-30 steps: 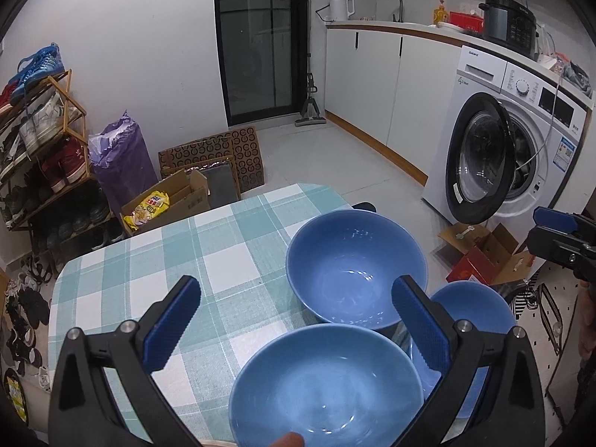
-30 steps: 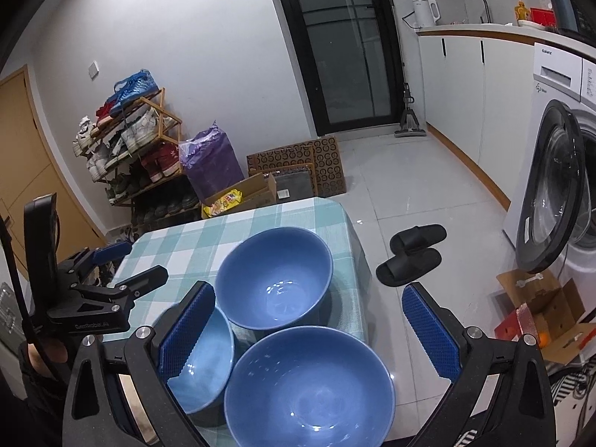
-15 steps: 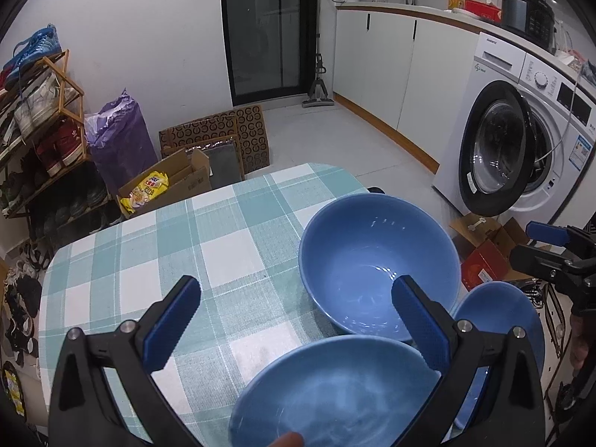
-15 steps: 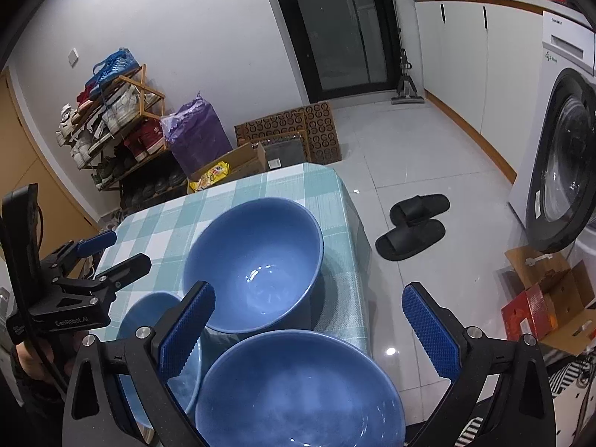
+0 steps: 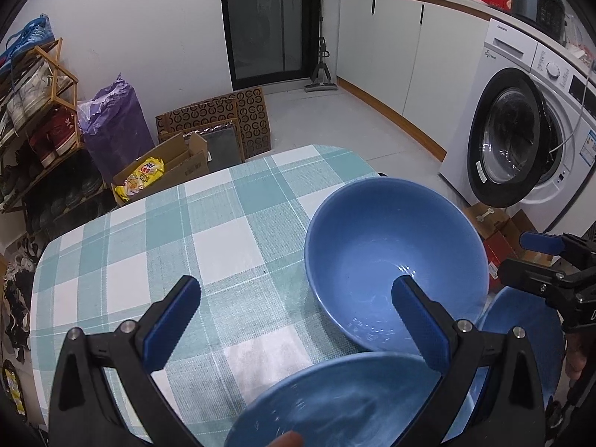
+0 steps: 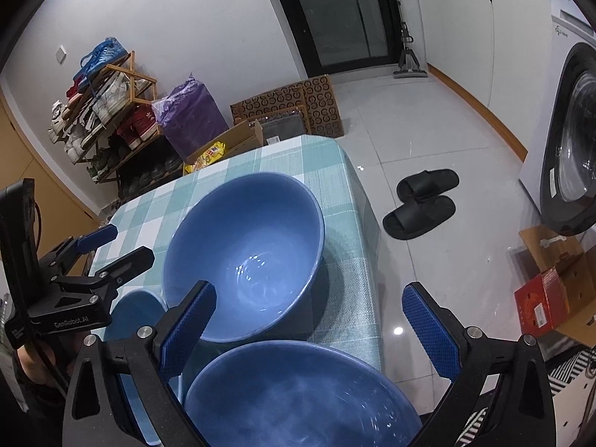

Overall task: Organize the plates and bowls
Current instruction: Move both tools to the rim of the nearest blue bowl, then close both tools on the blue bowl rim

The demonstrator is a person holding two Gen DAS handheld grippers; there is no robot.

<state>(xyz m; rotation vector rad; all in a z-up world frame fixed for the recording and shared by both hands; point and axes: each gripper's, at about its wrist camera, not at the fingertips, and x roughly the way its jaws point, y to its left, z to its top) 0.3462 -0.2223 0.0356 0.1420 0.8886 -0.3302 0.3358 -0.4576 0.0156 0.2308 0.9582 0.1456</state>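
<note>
Three blue bowls stand on a green-and-white checked tablecloth [image 5: 156, 246]. In the left wrist view the largest bowl [image 5: 395, 260] lies ahead to the right. A second bowl [image 5: 335, 402] sits low under my left gripper [image 5: 292, 298], which is open and holds nothing. A third bowl [image 5: 521, 335] is at the right, below my right gripper [image 5: 536, 260]. In the right wrist view my right gripper [image 6: 309, 298] is open and empty above the near bowl [image 6: 298, 395]. The large bowl [image 6: 246, 257] is just beyond it. My left gripper [image 6: 108, 246] hovers over the left bowl [image 6: 130, 316].
The table's right edge [image 6: 365, 223] drops to a tiled floor with black slippers [image 6: 421, 205]. A washing machine [image 5: 521, 141] with its door open and cardboard boxes [image 6: 551, 290] stand to the right. A shoe rack [image 6: 100, 111] and purple bag [image 5: 111, 123] line the far wall.
Both grippers have moved forward toward the large bowl, which now looks bigger in both views. The near bowls have slid lower in the frames. Both grippers stay open.
</note>
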